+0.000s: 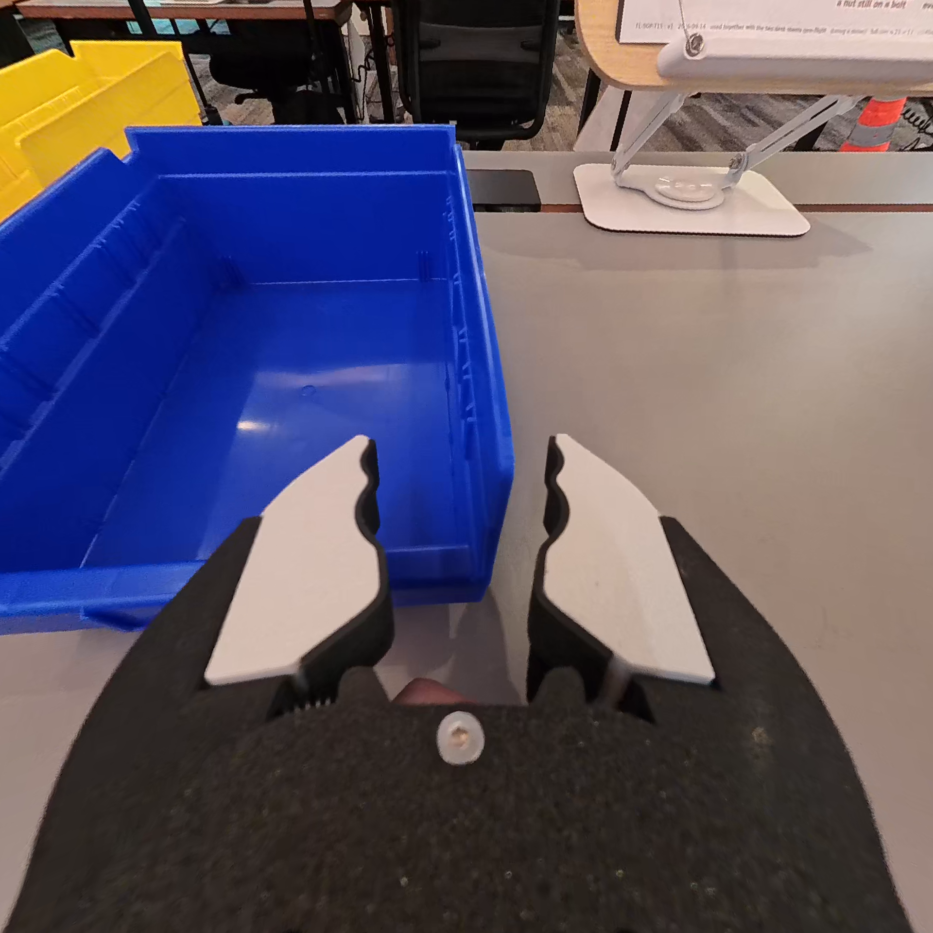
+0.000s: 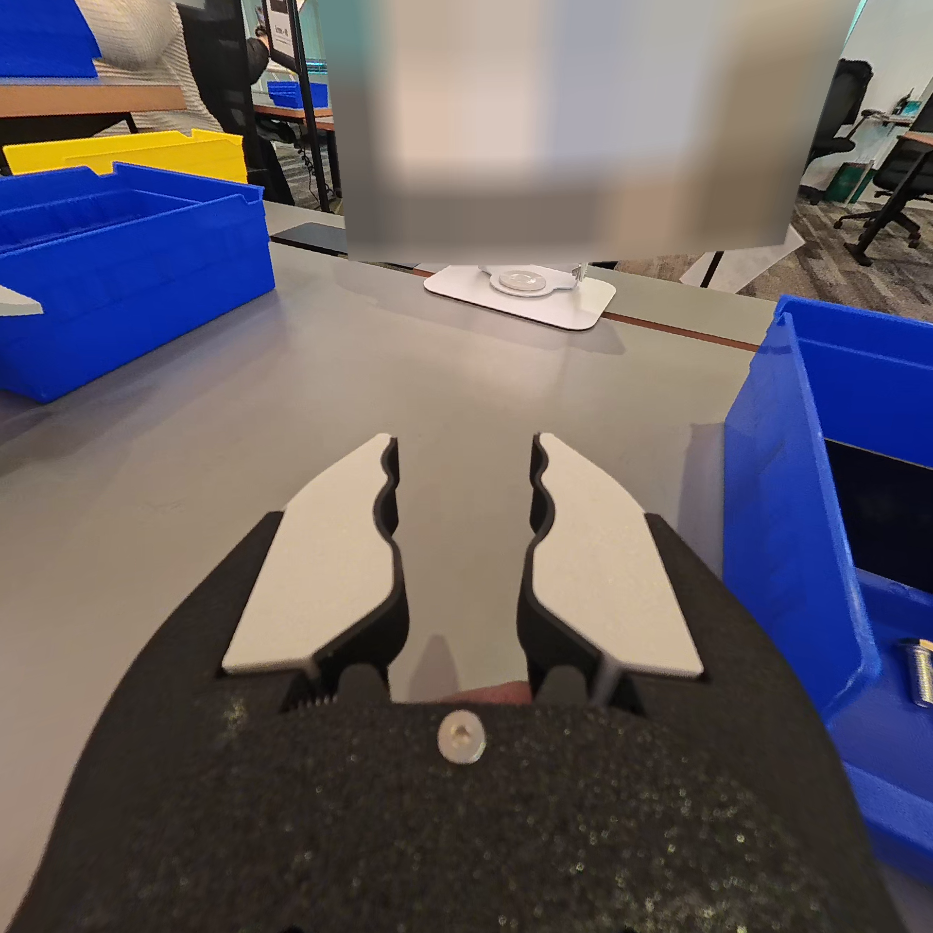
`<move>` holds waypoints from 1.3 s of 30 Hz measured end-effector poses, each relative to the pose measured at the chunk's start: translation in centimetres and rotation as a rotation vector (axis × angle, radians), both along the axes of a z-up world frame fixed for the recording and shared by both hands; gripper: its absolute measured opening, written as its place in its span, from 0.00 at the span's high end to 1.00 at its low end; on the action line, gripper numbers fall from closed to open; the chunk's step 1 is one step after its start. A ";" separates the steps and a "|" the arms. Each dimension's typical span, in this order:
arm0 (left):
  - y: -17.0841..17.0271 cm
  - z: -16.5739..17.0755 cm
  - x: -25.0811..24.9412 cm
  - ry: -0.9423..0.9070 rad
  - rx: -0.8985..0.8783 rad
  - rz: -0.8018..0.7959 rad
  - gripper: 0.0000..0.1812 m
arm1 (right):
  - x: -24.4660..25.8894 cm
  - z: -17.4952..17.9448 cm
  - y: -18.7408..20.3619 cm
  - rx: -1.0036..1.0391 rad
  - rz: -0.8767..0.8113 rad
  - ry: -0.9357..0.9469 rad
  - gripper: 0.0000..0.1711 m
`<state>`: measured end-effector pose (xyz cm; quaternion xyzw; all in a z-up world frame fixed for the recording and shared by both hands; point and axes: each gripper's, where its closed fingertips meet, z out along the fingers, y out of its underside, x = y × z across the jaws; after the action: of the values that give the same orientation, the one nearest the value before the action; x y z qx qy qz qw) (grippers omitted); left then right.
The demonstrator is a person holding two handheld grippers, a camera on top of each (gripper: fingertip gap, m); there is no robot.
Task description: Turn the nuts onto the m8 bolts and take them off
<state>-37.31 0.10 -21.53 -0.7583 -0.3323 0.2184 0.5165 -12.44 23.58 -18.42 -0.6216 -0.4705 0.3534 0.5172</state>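
Spread and empty, the left gripper (image 1: 462,444) is seen in the left wrist view hovering over the near right corner of a blue bin (image 1: 282,353), whose visible floor is bare. At ten o'clock of that bin a yellow bin (image 1: 91,96) is glimpsed, and at one o'clock a white stand base (image 1: 691,202) rests on the grey table (image 1: 707,404). No bolt or nut is shown in this view.

In the right wrist view the right gripper (image 2: 464,442) is likewise held apart with nothing between its fingers, above bare table. At four o'clock, inside a second blue bin (image 2: 787,505), one bolt (image 2: 921,676) is partly seen at the picture's edge; whether more lie beside it cannot be told, and no nut is visible. At ten o'clock the first blue bin is seen again, with the yellow one behind it.

Counted: two grippers, two blue bins on this table, one yellow bin, one bolt, no nuts.

The bolt is judged to be steel: stiff, small but dense, smooth and apt to roll or slip. It is best taken across the head or plain shank, the threaded end left free.
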 end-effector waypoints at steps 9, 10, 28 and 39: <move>0.5 -0.5 -0.1 -0.014 -0.027 -0.029 0.86 | 0.1 -0.1 0.0 -0.003 -0.001 0.000 0.71; 0.7 -0.6 0.1 -0.009 -0.040 -0.042 0.93 | 0.1 -0.1 0.0 -0.003 0.000 0.001 0.71; 3.2 2.2 4.5 0.090 -0.013 0.009 0.99 | -0.1 0.8 -1.1 0.020 0.030 0.000 0.73; 7.6 0.4 8.1 0.095 -0.067 -0.016 0.98 | -0.1 0.3 -1.9 -0.012 0.072 -0.010 0.73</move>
<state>-29.19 7.69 -21.18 -0.7665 -0.2939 0.2611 0.5078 -12.50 21.64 -18.16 -0.6091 -0.4930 0.3715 0.4980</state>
